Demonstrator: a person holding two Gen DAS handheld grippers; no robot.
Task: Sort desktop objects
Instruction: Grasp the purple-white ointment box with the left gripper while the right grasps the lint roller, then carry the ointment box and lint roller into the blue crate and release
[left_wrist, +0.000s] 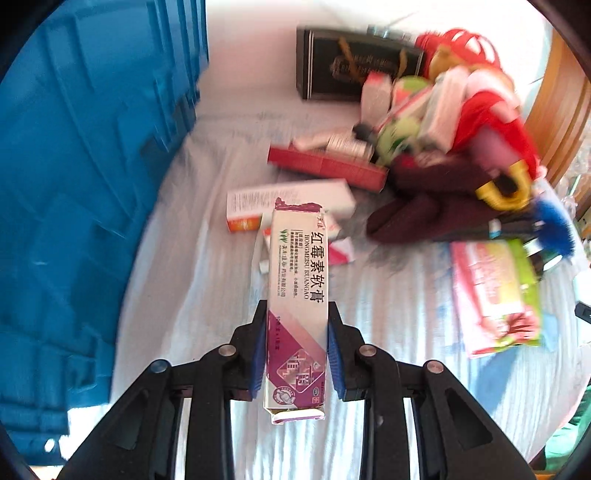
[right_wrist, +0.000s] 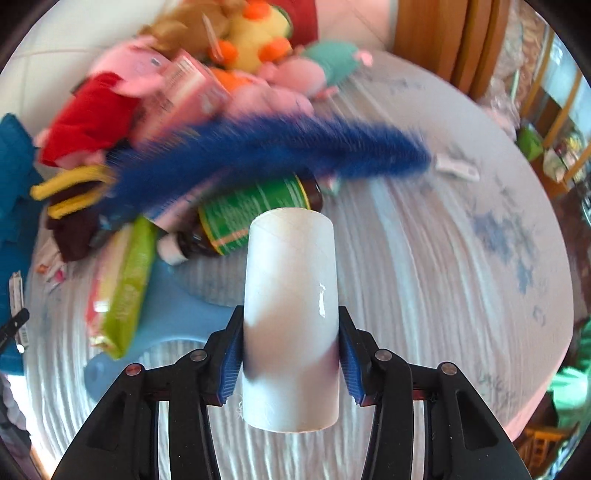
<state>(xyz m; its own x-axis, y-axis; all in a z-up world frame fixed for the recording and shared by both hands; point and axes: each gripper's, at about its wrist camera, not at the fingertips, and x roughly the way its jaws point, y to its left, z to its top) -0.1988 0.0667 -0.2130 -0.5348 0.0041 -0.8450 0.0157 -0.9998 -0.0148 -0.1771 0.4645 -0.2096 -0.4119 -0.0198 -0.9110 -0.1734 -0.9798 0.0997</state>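
— Left wrist view first: what is seen, from the biggest thing down?

— A blue crate (left_wrist: 85, 184) is seen filling the left side, beside a table (left_wrist: 192, 288) covered with a pale striped cloth. At the far right a heap of plush toys (left_wrist: 476, 122) is piled, with a black box (left_wrist: 332, 66) behind it and a red box (left_wrist: 325, 166) in front. A pink and green packet (left_wrist: 498, 291) is laid flat nearer the right edge. A white carton (left_wrist: 288, 199) is laid just beyond the held item.

— And the left tongs (left_wrist: 297, 347)?

— They are closed on a medicine box (left_wrist: 297, 295), white and purple with printed characters, gripped by its long sides and raised off the cloth.

— What is shown on the right wrist?

— The same table (right_wrist: 443, 277) is shown, with the plush toys (right_wrist: 184, 74) heaped at the far left. A blue feather (right_wrist: 277, 147) is stretched across the middle, blurred. Below it a brown bottle (right_wrist: 255, 218) with a green label is laid on its side.

— And the right tongs (right_wrist: 290, 354)?

— A white roll (right_wrist: 291, 314) is clamped between the blue pads (right_wrist: 231, 362), held upright above the cloth.
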